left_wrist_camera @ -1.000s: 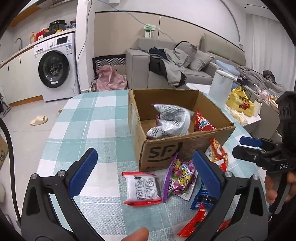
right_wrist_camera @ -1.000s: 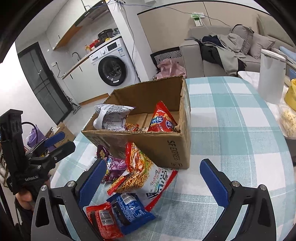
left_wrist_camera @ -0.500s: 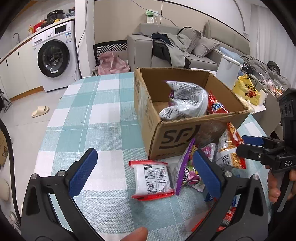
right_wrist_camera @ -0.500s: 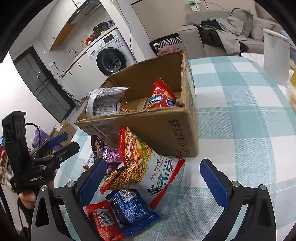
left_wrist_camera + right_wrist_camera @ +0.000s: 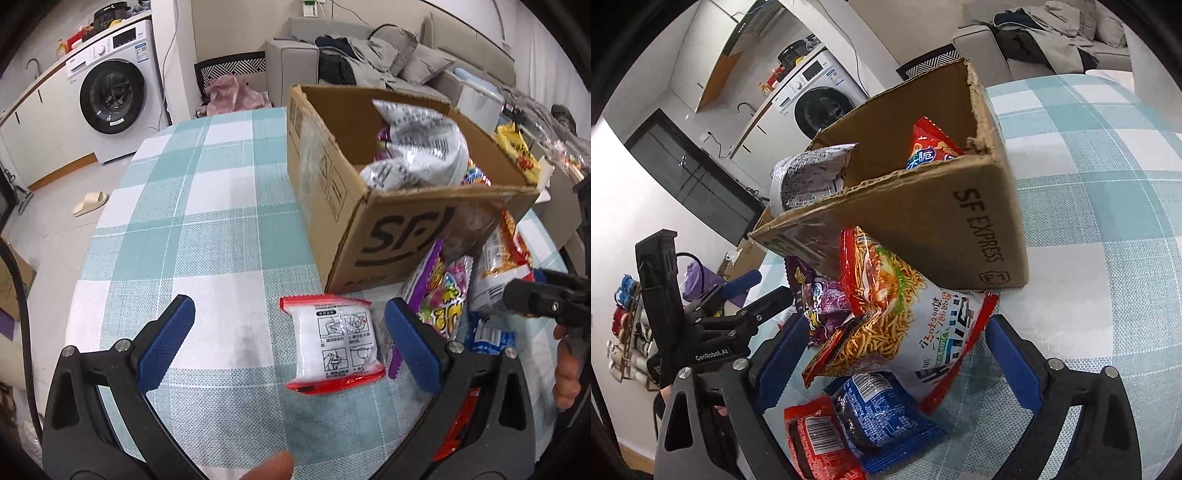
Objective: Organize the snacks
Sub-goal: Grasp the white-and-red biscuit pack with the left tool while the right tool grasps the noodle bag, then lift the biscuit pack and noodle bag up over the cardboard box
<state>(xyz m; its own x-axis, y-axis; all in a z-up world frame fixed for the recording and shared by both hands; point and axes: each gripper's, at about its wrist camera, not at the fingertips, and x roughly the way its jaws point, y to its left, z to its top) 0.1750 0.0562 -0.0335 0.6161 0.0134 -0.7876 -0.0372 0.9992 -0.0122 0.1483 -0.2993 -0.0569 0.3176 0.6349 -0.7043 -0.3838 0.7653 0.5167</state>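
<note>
My left gripper [image 5: 290,343] is open just above the checked tablecloth. A white packet with red ends [image 5: 334,347] lies flat between its fingers, nearer the right one, untouched. Behind it stands the open cardboard box [image 5: 388,229], holding a silver bag [image 5: 417,147]. My right gripper [image 5: 897,360] has its jaws closing around the big noodle bag [image 5: 905,317], which leans on the box [image 5: 923,206]; the pads do not visibly press it. A blue packet [image 5: 882,410] and a red packet [image 5: 820,439] lie under that gripper. A red bag [image 5: 931,147] sits in the box.
A purple candy bag [image 5: 439,295] leans on the box front between the two grippers. The tablecloth [image 5: 207,229] left of the box is bare. A washing machine [image 5: 110,99] and a sofa [image 5: 369,55] stand beyond the table.
Both grippers have sunk toward the table and tipped downward, so the box and snacks look larger. The right fingers have drawn closer together around the noodle bag.
</note>
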